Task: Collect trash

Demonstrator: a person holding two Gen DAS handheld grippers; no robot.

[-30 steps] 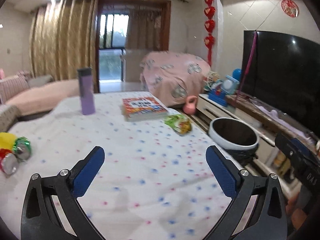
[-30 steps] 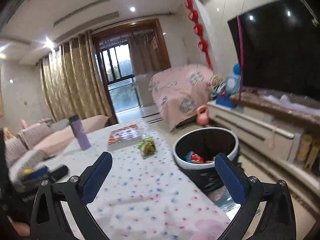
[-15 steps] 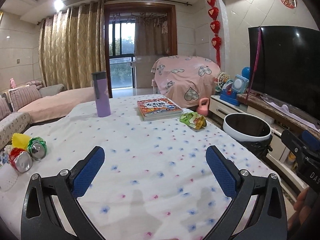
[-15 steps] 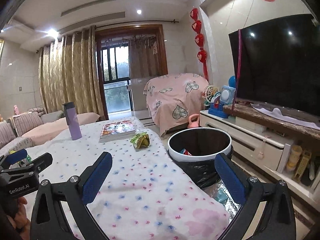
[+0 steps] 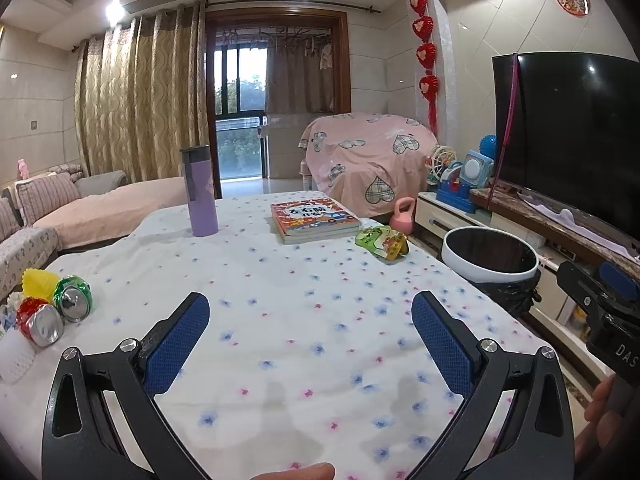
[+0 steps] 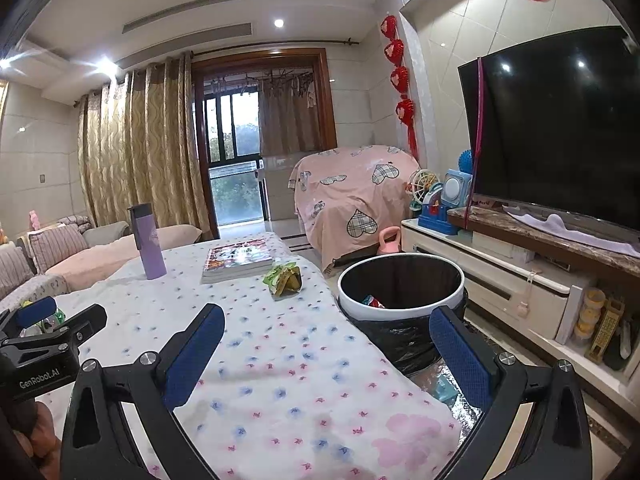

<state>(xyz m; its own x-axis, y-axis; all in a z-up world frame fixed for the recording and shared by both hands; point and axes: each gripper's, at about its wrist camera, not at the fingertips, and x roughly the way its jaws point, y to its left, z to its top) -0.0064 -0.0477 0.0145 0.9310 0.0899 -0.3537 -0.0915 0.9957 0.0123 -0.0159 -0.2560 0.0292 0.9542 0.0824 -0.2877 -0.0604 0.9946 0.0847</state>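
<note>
A green and yellow snack wrapper (image 5: 382, 242) lies near the table's right edge, also in the right wrist view (image 6: 283, 277). Two crushed cans, one green (image 5: 73, 299) and one red (image 5: 40, 321), lie at the table's left edge beside a yellow wrapper (image 5: 38, 281). A white-rimmed bin (image 6: 401, 305) with a black liner stands on the floor right of the table and holds some red trash. My left gripper (image 5: 310, 317) is open and empty above the near table. My right gripper (image 6: 327, 327) is open and empty above the table's right edge, near the bin (image 5: 490, 259).
A purple bottle (image 5: 198, 195) and a stack of books (image 5: 314, 219) stand on the flowered tablecloth (image 5: 280, 312). A TV (image 6: 560, 128) on a low cabinet runs along the right. A sofa (image 5: 80, 212) is at the left. A pink kettlebell (image 6: 389, 241) sits on the floor.
Both views have levelled and steadied. The left gripper has drawn back a little, bringing the cans more into view. Both grippers stay open and empty.
</note>
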